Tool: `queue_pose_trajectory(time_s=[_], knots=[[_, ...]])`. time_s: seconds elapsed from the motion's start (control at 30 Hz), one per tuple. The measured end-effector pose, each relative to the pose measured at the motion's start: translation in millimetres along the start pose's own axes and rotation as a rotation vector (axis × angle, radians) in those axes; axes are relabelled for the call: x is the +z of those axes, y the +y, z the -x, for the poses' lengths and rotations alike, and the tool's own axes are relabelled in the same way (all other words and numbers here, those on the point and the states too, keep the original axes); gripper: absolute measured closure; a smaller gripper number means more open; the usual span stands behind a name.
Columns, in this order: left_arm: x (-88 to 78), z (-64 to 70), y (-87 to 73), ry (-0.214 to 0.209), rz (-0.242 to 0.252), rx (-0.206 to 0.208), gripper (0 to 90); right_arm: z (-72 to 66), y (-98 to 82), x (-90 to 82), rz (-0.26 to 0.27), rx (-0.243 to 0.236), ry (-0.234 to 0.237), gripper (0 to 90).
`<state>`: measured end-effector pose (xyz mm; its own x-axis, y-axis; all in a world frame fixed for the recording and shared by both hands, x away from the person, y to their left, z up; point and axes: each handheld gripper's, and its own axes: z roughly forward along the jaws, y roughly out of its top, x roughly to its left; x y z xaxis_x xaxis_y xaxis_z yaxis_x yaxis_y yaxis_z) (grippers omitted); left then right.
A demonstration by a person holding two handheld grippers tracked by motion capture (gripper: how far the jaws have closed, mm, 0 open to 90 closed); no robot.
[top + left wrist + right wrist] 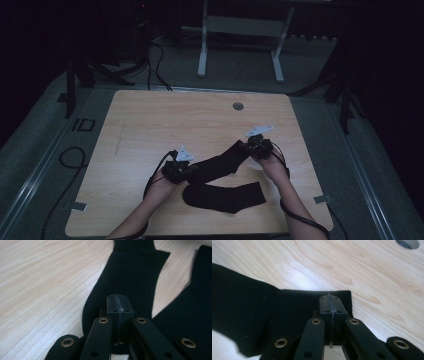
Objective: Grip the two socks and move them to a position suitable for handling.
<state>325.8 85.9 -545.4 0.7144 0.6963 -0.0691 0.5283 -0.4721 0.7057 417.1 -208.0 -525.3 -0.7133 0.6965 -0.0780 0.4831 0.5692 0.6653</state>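
Clenched at both ends of the upper black knitted sock (220, 164): left tongs (181, 169) near the toe, right tongs (256, 146) on the ribbed cuff, keeping it stretched flat above the second black sock (225, 196) on the pale wooden bench (150, 125), probably for pairing.

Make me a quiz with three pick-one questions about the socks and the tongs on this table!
1. Where does the sock nobody holds lie?
A. nearer the person than the held sock
B. beside the round hole
C. on the floor

2. How many socks are there?
A. one
B. two
C. four

3. How are the left tongs?
A. wide open
B. lying flat on the table
C. shut on a sock

Answers:
1 A: the loose sock lies on the table between the forearms, below the held sock.
2 B: both are black.
3 C: the left tongs pinch one end; the right tongs pinch the other.
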Motion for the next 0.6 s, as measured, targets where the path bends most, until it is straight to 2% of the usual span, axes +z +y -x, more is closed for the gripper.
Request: queue_pose_trajectory(time_s=[0.07, 0.2, 0.23, 0.27, 0.37, 0.47, 0.6], knots=[[3.6, -2.2, -0.8, -0.001, -0.005, 0.003, 89.8, 3.0, -2.4, 8.2, -0.014, 0.001, 0.005, 89.6], [12.1, -8.7, -2.3, 0.026, -0.040, 0.009, 89.9, 7.1, -11.1, 21.1, -0.058, 0.008, -0.013, 89.5], [13.7, -10.2, -3.0, 0.032, -0.048, 0.014, 89.8, 8.1, -14.2, 21.9, -0.051, 0.018, -0.011, 89.5], [15.5, -10.9, -4.0, 0.034, -0.050, 0.017, 89.8, 9.8, -16.7, 20.7, -0.040, 0.040, 0.000, 89.5], [16.3, -16.2, -4.1, 0.040, -0.039, 0.015, 89.8, 9.4, -24.7, 15.8, -0.022, 0.062, -0.003, 89.4], [17.2, -24.3, -3.2, 0.052, -0.031, -0.001, 89.8, 4.8, -32.3, 9.9, -0.011, 0.058, -0.003, 88.6], [19.1, -30.5, -3.0, 0.058, -0.015, 0.013, 89.8, -2.6, -41.4, 2.1, 0.000, 0.053, 0.003, 87.3]])
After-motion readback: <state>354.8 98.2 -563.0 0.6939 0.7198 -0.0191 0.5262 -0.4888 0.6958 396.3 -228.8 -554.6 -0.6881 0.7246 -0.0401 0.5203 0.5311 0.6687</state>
